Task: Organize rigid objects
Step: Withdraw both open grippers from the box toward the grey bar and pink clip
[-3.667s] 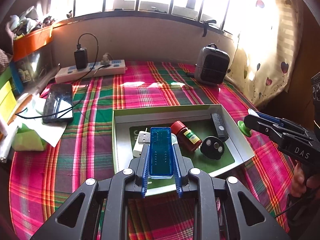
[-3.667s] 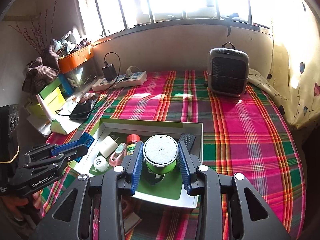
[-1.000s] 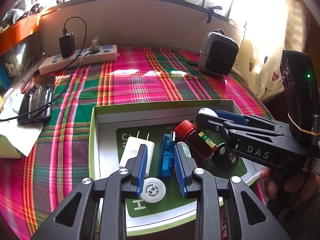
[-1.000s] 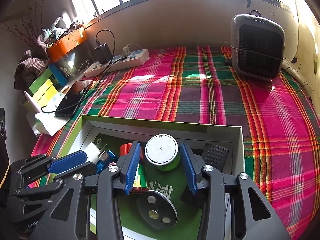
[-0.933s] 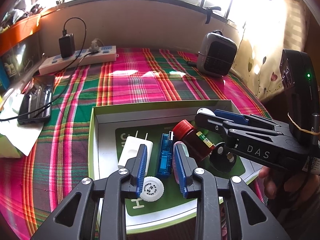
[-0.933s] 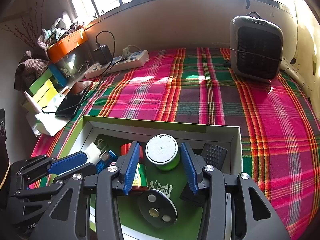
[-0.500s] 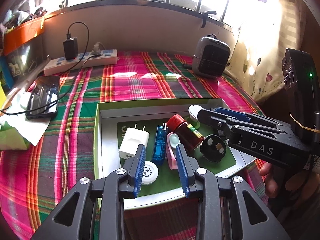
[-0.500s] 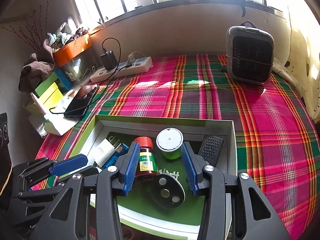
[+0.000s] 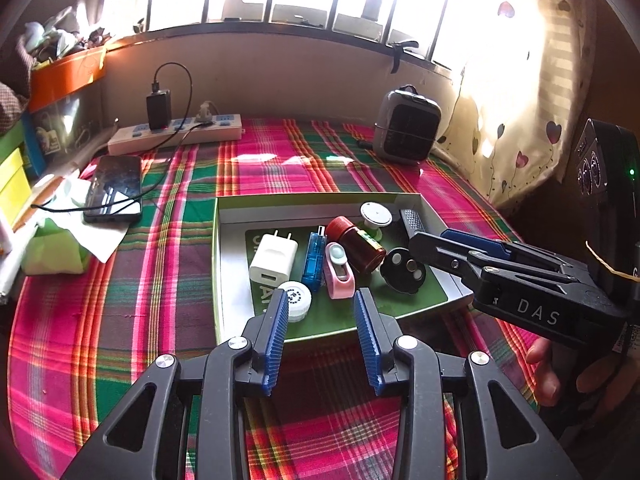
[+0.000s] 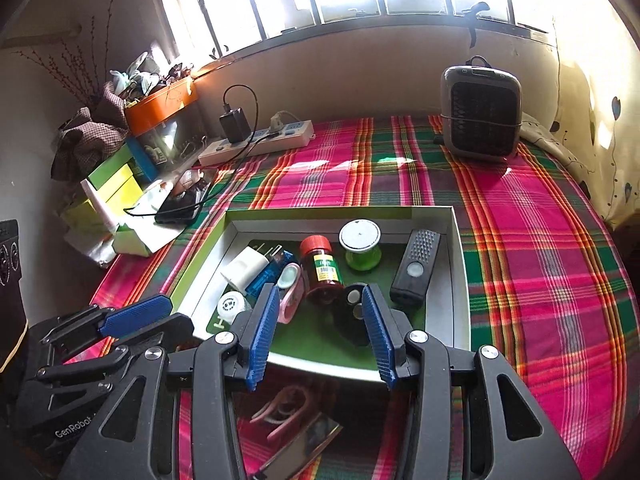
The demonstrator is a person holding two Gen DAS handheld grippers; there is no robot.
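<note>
- Green-rimmed tray point(image 9: 218, 240) sits on the plaid cloth point(image 9: 160, 280), holding a white charger point(image 9: 274, 258), blue USB stick point(image 9: 314, 256), pink clip point(image 9: 338, 270), red-capped bottle point(image 9: 356, 242), green spool point(image 10: 360, 246) and grey remote point(image 10: 416, 268).
- Left gripper point(image 9: 320, 340) hangs at the tray's near edge, jaws wide apart, empty.
- Right gripper point(image 10: 320, 332) likewise gapes, gripping nothing.

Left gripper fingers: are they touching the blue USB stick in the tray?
Apart. The left wrist view shows the left gripper open and empty, the blue USB stick lying beyond it.
</note>
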